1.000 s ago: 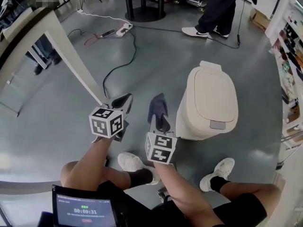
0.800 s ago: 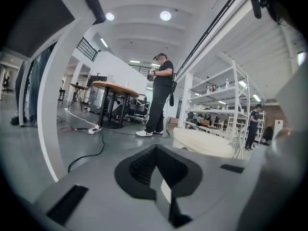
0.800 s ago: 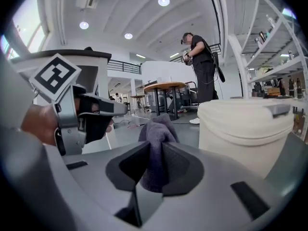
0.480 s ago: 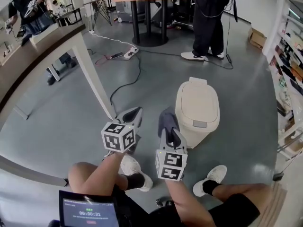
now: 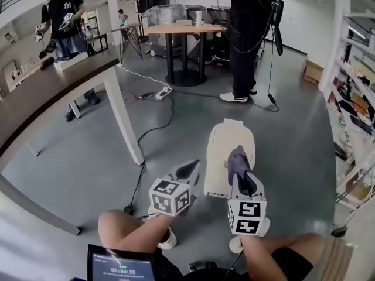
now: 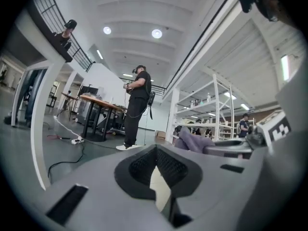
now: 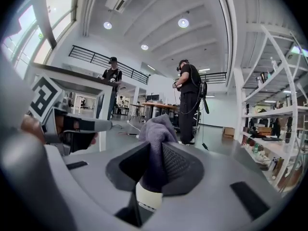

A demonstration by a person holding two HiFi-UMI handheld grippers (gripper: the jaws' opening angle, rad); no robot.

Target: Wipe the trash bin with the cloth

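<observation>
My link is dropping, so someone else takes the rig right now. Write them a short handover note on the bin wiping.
Trash bin: cream, lid closed, on the floor ahead of both grippers.
Left gripper: jaws together, nothing between them, in the air left of the bin.
Right gripper: shut on the grey cloth, which sticks out past the jaws.
Done: cloth is gripped; no contact with the bin is visible.
Left: lower the cloth onto the bin and wipe it.
</observation>
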